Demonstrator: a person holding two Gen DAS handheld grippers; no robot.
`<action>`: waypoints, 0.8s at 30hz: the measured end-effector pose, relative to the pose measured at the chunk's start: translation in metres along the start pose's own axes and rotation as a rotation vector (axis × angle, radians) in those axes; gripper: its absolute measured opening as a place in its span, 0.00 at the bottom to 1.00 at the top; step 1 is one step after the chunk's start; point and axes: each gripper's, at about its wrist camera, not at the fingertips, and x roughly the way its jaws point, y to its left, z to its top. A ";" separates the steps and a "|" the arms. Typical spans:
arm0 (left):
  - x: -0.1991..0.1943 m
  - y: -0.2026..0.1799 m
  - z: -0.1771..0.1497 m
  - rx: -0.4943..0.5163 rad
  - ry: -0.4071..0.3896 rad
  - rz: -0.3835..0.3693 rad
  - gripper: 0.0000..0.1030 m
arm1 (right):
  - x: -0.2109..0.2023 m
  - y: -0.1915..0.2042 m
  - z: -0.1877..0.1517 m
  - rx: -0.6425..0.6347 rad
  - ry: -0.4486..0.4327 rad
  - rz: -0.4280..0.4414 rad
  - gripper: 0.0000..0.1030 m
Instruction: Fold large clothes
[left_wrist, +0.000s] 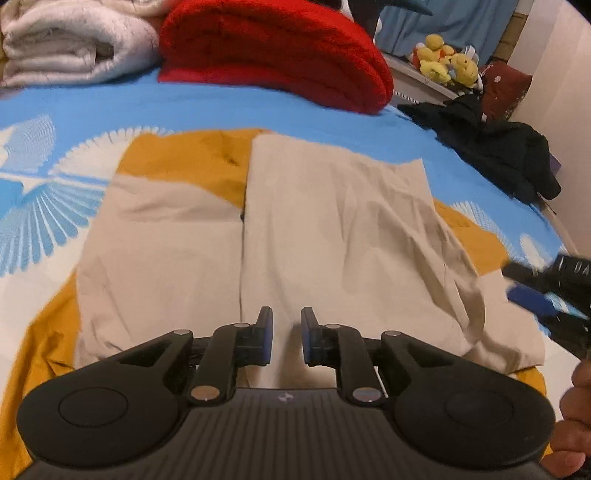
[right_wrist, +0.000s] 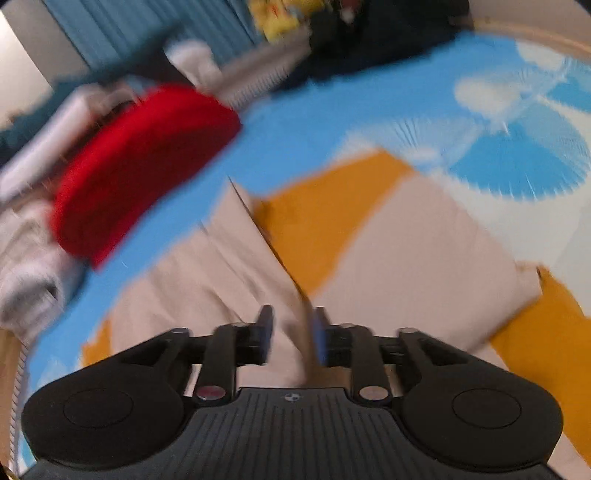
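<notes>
Left wrist: beige trousers (left_wrist: 332, 229) under parted left gripper (left_wrist: 287, 341).

Beige garment, folded lengthwise on the bed

The beige garment (left_wrist: 332, 229) lies flat just ahead of and below the left hand-held gripper (left_wrist: 287, 334), its two halves side by side with a straight seam between them, creased, resting on a mustard-yellow cloth (left_wrist: 199, 158).

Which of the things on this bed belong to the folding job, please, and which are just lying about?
Job:
beige garment
mustard cloth under it
left gripper
right gripper

Lying about:
red blanket
white blanket
black clothes
plush toys
</notes>
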 end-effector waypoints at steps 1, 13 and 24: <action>0.005 0.002 -0.002 -0.008 0.032 0.005 0.17 | 0.003 -0.002 -0.001 0.005 0.018 0.047 0.31; -0.009 0.004 0.006 0.008 0.087 0.058 0.23 | 0.025 -0.011 -0.017 -0.048 0.253 0.027 0.38; -0.132 0.019 0.023 0.069 -0.109 0.016 0.23 | -0.066 -0.004 0.028 -0.128 0.053 0.032 0.39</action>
